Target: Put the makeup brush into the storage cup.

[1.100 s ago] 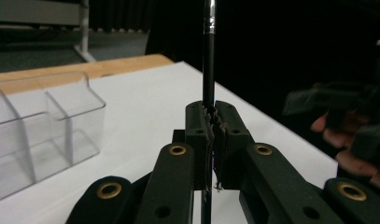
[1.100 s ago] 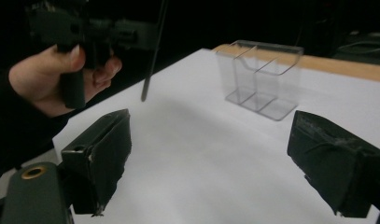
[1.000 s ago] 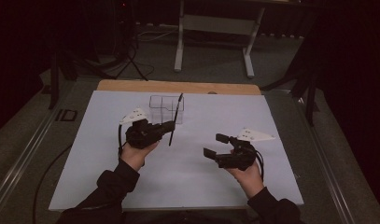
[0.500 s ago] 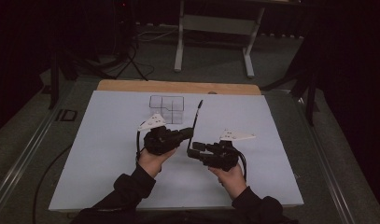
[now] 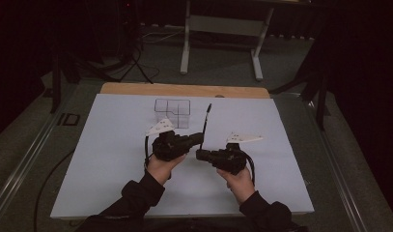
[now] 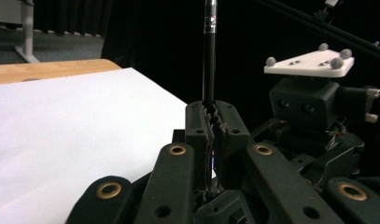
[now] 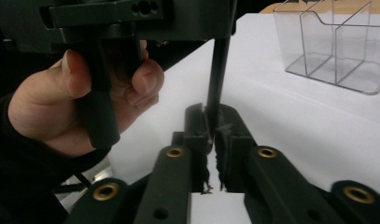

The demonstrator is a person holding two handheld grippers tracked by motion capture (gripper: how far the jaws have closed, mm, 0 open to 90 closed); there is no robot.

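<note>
While both meet mid-counter: handover looks under way.
Change: right hand-held gripper (image 5: 200,154) came across, clamping pen (image 5: 206,122).
Left hand-held gripper (image 5: 200,138): clamped too.
Organizer (image 5: 173,112): at 11 o'clock.

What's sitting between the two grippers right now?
A thin black pen stands upright between the left gripper and the right gripper. Both gripper views show jaws closed on it; the high view shows it rising above them.

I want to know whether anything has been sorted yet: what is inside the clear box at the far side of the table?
Nothing can be seen inside the clear box: its visible compartments look empty. The right tool view cuts off part of it, and the high view is too small to confirm the rest.
</note>
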